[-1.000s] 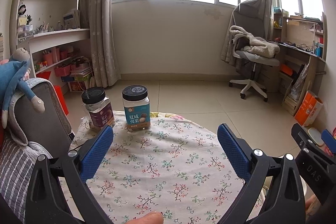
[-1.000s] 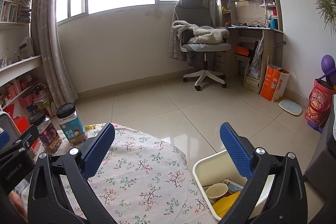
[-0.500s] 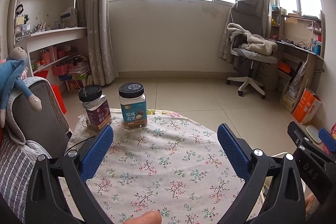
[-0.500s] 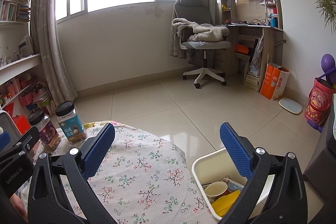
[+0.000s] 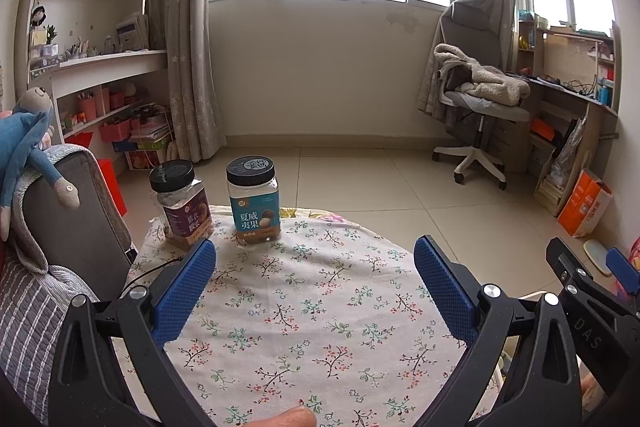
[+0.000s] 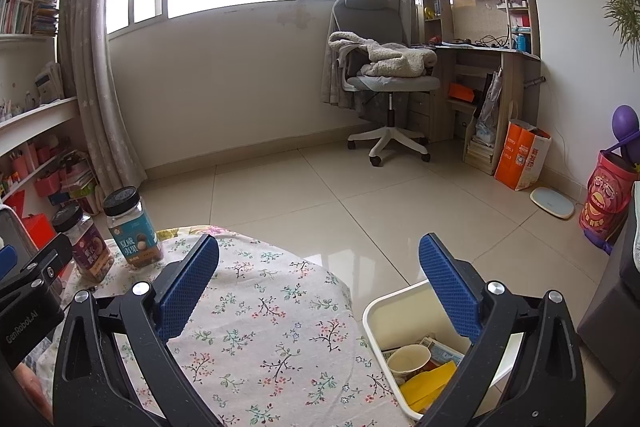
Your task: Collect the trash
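Right wrist view shows the white trash bin [image 6: 384,311] on the floor just right of the table, with a paper cup [image 6: 408,358] and a yellow wrapper [image 6: 428,383] inside. Your right gripper [image 6: 319,281] hangs above it, fingers spread wide and empty. Your left gripper [image 5: 315,283] is equally wide over the floral tablecloth [image 5: 304,311]. Two nut jars, the teal-labelled jar [image 5: 253,201] and the purple-labelled jar [image 5: 181,203], stand at the far left edge.

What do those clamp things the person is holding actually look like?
Each hand-held gripper, left and right, is a black plastic frame with silver bolts and two fingers faced with dimpled blue pads. White lettering shows on their sides: "GenRobot.AI" on the left, "DAS" on the right.
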Available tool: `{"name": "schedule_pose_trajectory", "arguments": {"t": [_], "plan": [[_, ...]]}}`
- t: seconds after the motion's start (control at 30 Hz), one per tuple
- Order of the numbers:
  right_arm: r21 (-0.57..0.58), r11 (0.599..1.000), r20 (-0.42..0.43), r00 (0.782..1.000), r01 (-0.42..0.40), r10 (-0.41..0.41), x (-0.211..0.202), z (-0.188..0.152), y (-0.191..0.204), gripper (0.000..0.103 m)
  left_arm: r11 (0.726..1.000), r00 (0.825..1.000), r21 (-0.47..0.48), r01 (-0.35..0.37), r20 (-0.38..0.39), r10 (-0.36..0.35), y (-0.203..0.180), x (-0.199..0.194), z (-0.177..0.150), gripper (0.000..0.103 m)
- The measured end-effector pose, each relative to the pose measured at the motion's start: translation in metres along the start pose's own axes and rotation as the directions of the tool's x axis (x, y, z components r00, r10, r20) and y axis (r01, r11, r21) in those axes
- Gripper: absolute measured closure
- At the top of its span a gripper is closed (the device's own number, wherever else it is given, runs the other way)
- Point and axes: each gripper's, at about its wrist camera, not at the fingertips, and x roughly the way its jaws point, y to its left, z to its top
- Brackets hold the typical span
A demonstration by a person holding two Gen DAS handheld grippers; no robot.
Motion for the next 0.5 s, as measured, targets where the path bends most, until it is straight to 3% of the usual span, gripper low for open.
{"name": "schedule_pose_trajectory", "arguments": {"t": [0.5], "plan": [[-0.025,1.0,-0.033,0.999,0.004,-0.005,0.0055,-0.0033,-0.0027,0.007,1.0,1.0,0.001,-0.003,-0.014,0.003,-0.0006,0.0032,-0.0045,0.006]]}}
